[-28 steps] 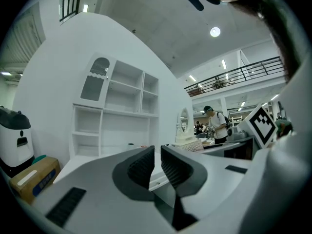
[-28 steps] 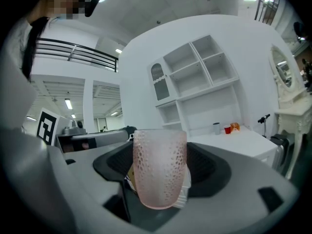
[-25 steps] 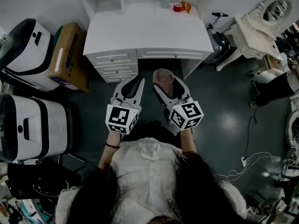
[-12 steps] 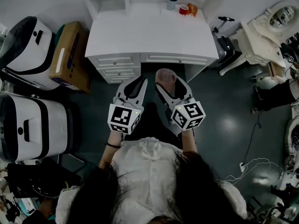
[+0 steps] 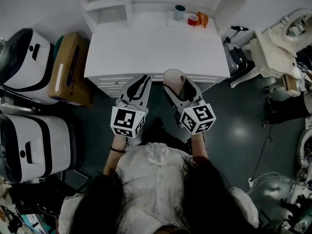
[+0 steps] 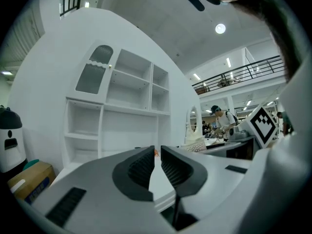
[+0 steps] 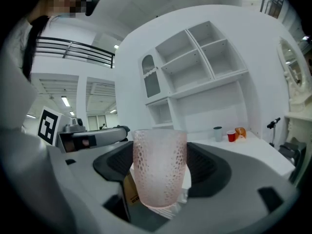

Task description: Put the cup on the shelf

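The right gripper (image 5: 177, 84) holds a pale pink frosted plastic cup with little bumps all over it (image 7: 160, 165). Its two jaws press on the left and right sides of the cup, and the cup stands upright between them with its open top up. In the head view the cup shows at the near edge of the wide white tabletop (image 5: 146, 45), a bit right of the middle. It is up in the gripper and is not on the tabletop or on the shelf. The left gripper (image 5: 144, 80) is just beside the right one, on its left, and points the same way. Its jaws are drawn together with only a thin slit between them, and nothing is in them. At the far side of the tabletop stands a tall white shelf with many open boxes (image 5: 111, 5), well apart from the pink cup. On the far right part of the tabletop stand a small grey-blue cup (image 5: 180, 12) and a small red cup (image 5: 193, 19), and a crumpled orange thing (image 5: 203, 19) lies just beside the red cup. On the floor to the left of the tabletop is a brown cardboard box (image 5: 70, 67).
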`<control>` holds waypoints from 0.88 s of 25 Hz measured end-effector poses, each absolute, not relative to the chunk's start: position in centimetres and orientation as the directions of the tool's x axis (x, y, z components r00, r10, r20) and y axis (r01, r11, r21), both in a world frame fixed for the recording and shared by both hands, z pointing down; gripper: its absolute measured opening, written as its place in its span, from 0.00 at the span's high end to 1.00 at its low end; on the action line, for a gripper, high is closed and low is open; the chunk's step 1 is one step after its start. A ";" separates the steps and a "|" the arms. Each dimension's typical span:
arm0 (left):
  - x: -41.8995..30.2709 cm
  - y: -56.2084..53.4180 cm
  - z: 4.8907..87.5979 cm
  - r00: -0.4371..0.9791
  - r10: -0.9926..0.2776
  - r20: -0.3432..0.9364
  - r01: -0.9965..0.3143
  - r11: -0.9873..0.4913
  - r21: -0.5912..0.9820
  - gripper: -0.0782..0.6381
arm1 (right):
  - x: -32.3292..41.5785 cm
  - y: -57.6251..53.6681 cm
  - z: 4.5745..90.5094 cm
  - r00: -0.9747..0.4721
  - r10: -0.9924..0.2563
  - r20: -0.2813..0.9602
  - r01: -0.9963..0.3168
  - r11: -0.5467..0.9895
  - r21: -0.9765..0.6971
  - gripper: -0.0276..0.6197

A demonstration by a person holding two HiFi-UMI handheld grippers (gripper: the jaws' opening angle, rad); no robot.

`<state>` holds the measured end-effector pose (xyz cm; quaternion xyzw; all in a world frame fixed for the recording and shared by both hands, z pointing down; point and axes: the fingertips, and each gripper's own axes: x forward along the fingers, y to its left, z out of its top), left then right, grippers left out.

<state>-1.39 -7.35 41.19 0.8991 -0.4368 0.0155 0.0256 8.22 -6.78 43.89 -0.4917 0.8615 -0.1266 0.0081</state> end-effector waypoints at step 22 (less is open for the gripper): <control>2.7 -21.4 40.8 0.542 -0.838 0.055 -0.840 -0.542 0.024 0.82 | 13.1 -21.3 43.4 -0.583 -0.808 0.089 -0.801 0.552 -0.231 0.46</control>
